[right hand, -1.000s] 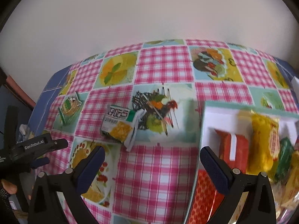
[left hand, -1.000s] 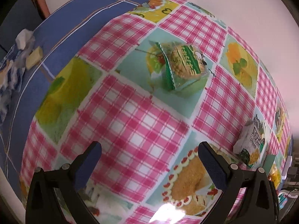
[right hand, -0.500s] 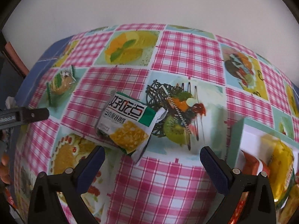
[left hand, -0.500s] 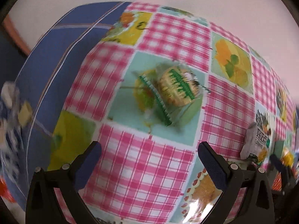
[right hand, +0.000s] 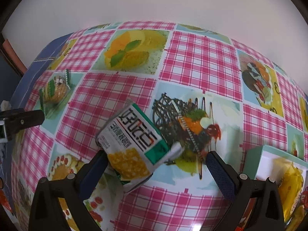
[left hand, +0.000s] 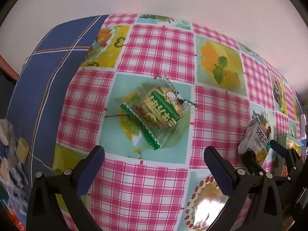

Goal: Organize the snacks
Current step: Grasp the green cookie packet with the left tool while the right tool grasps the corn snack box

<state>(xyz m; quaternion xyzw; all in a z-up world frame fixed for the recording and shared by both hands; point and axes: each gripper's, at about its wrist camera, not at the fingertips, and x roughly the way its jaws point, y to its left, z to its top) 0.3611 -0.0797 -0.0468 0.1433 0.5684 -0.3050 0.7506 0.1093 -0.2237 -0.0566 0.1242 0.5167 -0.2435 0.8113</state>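
- Both grippers closer to their packets than half a second ago; right gripper (right hand: 154, 165) has dropped onto the white-and-green corn snack packet (right hand: 132, 146), which now sits between its spread fingers.
- Right gripper jaws wide apart, nothing clamped; left finger pad (right hand: 94, 170) touching or just beside packet's edge, can't tell which.
- Corn snack packet lies tilted on the table (right hand: 200, 57), beside the printed fruit dessert square.
- Left gripper (left hand: 154, 167) released, jaws wide, hovering just short of the clear-and-green biscuit packet (left hand: 157, 109).
- Biscuit packet flat on a teal square of the checked cloth, well apart from the corn packet.
- White tray (right hand: 269, 159) with teal rim at right edge, yellow snack bag (right hand: 292, 184) inside.
- Blue cloth (left hand: 52, 73) covers table's left side.
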